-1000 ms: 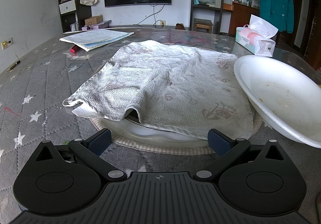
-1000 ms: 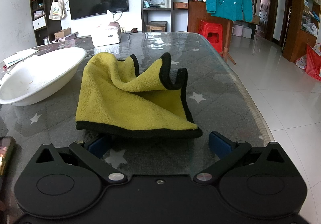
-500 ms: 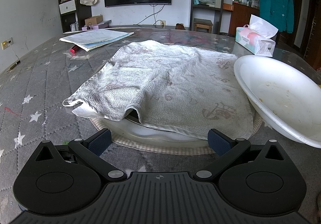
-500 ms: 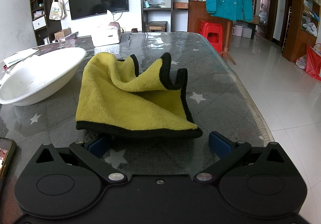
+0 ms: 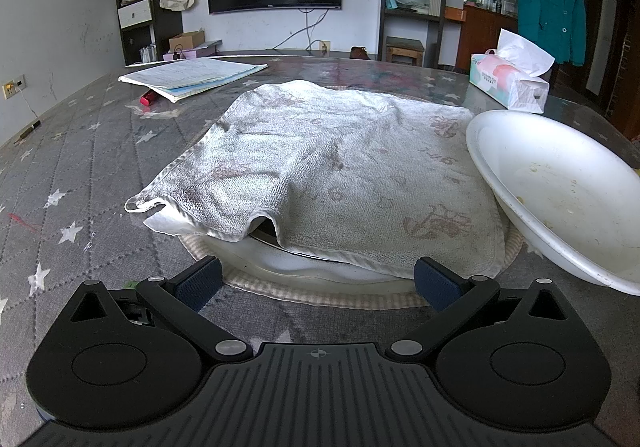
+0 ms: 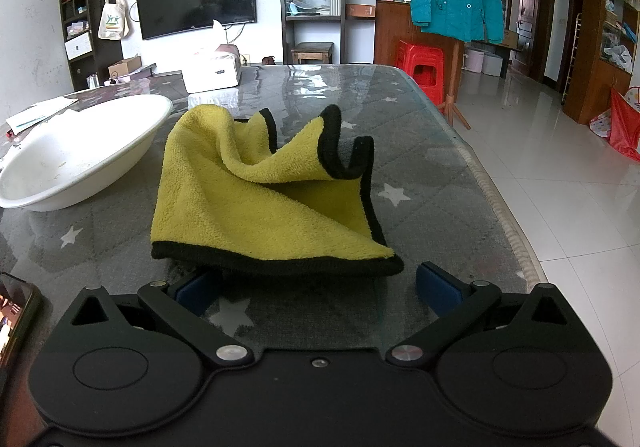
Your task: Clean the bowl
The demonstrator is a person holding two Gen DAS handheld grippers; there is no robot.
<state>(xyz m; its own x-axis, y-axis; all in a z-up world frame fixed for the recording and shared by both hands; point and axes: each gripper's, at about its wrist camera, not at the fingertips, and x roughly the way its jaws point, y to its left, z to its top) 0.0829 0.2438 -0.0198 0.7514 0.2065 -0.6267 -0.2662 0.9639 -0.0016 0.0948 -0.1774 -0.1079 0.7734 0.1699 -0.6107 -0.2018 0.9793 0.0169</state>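
Table [image 6: 420,183]: glass-topped, grey star cloth beneath. Bowl [image 5: 560,191]: white, soiled, tilted on a towel-covered mound [image 5: 320,167]; risk, slides if nudged. Yellow cloth [image 6: 260,207]: crumpled, may snag. Left gripper [image 5: 316,281], right gripper [image 6: 316,285]: jaws wide, empty.

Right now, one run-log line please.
left gripper open, empty | right gripper open at yellow cloth | bowl dirty, untouched

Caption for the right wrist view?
Open right gripper faces a crumpled yellow cloth; dirty white bowl sits to its left.
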